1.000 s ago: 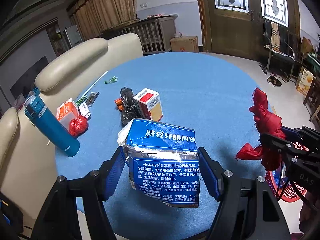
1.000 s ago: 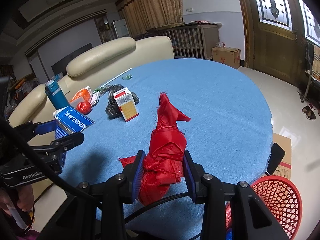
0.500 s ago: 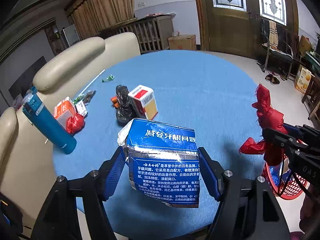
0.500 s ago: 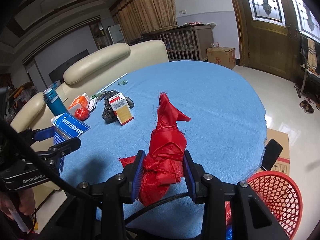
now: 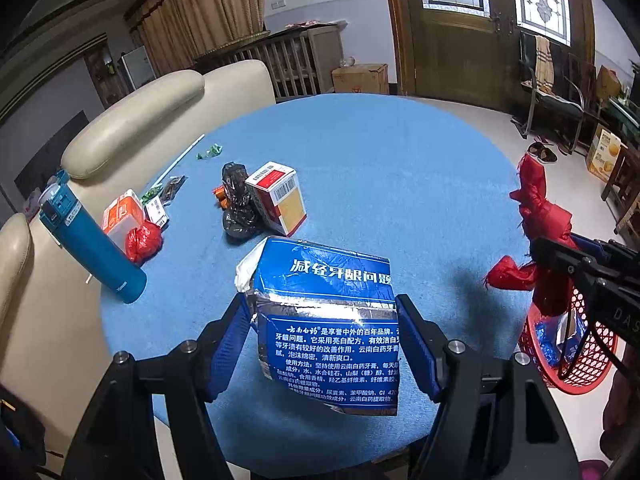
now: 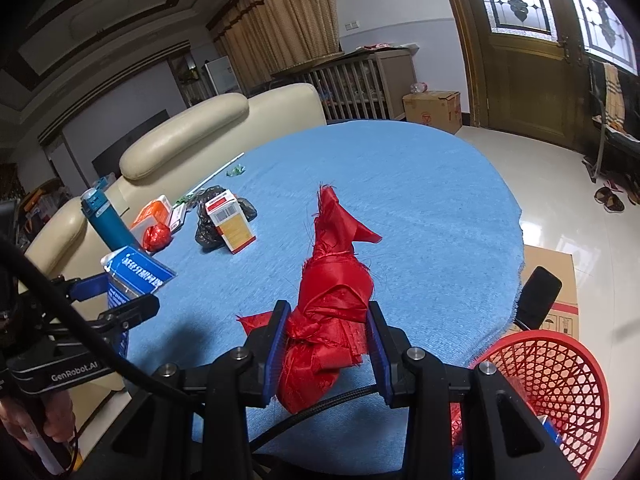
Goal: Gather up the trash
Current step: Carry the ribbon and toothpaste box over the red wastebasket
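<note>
My left gripper (image 5: pixel 325 336) is shut on a crushed blue toothpaste box (image 5: pixel 328 320), held above the near edge of the round blue table (image 5: pixel 392 184). My right gripper (image 6: pixel 325 344) is shut on a knotted red cloth bundle (image 6: pixel 332 292), also above the table's near edge. In the left wrist view the red bundle (image 5: pixel 540 220) hangs over a red mesh basket (image 5: pixel 576 356) on the floor at the right. That basket (image 6: pixel 560 384) sits just right of my right gripper and holds some blue scraps.
On the table's left part lie a red-and-white carton (image 5: pixel 280 196), a black plastic bag (image 5: pixel 238 204), a blue bottle (image 5: pixel 90 244), an orange pack (image 5: pixel 122 216), a small red bag (image 5: pixel 142 240) and small wrappers. Cream chairs (image 5: pixel 132 132) stand behind; a cardboard box (image 6: pixel 552 280) is beside the basket.
Both views have drawn back a little from the table, and more of the red basket shows. Both grips are unchanged.
</note>
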